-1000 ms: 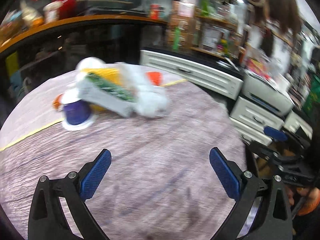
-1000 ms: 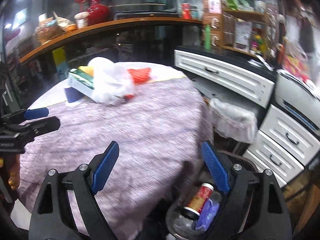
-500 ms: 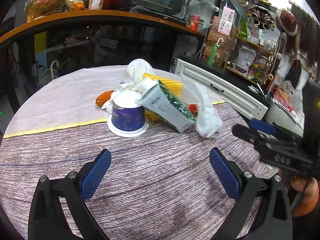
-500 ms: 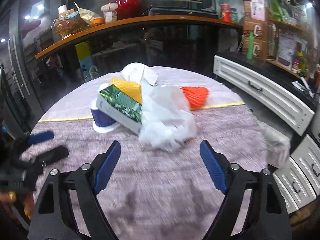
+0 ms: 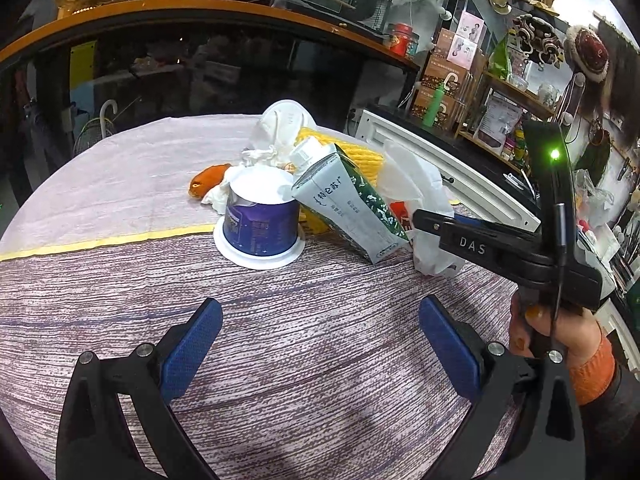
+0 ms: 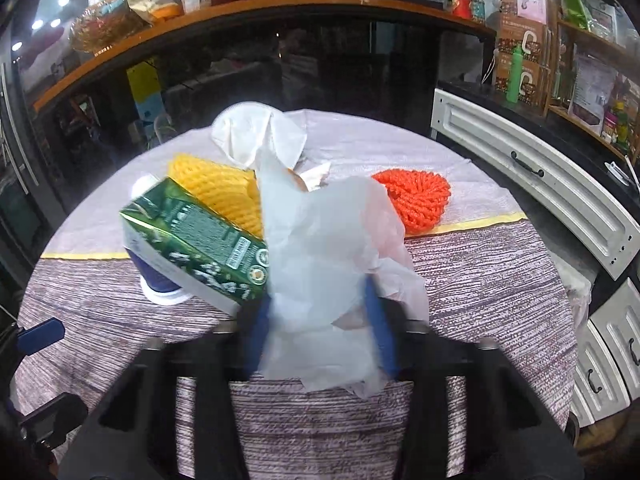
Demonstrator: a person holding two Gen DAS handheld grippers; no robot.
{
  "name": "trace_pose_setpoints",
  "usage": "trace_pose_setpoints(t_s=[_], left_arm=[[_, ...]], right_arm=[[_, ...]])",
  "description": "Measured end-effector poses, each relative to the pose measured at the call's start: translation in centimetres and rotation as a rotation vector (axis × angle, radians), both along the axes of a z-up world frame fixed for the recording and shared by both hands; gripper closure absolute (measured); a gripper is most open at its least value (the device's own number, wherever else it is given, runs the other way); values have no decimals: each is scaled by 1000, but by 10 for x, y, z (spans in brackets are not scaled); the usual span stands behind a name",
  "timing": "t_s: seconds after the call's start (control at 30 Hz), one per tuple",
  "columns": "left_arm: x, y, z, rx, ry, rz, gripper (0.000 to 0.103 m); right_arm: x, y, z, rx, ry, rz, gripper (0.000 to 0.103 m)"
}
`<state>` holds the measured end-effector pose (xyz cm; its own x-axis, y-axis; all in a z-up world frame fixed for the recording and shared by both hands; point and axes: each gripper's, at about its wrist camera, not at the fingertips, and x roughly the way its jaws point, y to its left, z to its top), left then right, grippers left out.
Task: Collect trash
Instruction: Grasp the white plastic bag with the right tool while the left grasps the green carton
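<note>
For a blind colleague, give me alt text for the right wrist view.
The right gripper jaws are closing on a white plastic bag on a round table. Beside it lie a green milk carton, yellow foam netting and orange netting.

Both fisheye views are evenly lit from overhead (ceiling spots glare at upper left); edges are bent and vignetted black, and slight motion blur is seen.

Right gripper (image 6: pixel 320 332) now up at the trash heap, fingers closing around the white plastic bag (image 6: pixel 320 264).
</note>
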<state>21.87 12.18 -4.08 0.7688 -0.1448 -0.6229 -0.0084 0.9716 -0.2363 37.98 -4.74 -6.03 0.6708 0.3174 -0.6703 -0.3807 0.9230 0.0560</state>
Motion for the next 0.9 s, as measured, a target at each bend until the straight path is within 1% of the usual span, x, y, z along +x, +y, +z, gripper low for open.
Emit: trace_pose_setpoints(t_s=[0.1, 0.2, 0.27, 0.33, 0.5, 0.57, 0.63, 0.77, 0.9], left_arm=[[10, -5, 2, -27, 3, -8, 6], [23, -9, 1, -75, 18, -3, 6], [35, -10, -1, -142, 39, 10, 6], [45, -12, -1, -180, 38, 22, 6], [70, -22, -5, -194, 39, 68, 6], [79, -25, -8, -200, 49, 70, 6], [87, -26, -10, -198, 59, 95, 7], [97, -22, -12, -235, 57, 130, 8], [104, -22, -10, -240, 34, 146, 16]], right_arm=[[-4, -14, 8, 48, -9, -1, 93], [-18, -30, 20, 55, -49, -3, 95], [-26, -39, 27, 60, -72, -6, 95], [-36, -52, 33, 67, -91, -11, 96], [-58, -81, 43, 75, -121, -27, 96], [-62, -88, 44, 76, -121, -31, 96], [-68, -98, 44, 86, -120, -36, 97], [-80, -111, 45, 101, -121, -43, 97], [-92, -121, 40, 95, -114, -48, 97]])
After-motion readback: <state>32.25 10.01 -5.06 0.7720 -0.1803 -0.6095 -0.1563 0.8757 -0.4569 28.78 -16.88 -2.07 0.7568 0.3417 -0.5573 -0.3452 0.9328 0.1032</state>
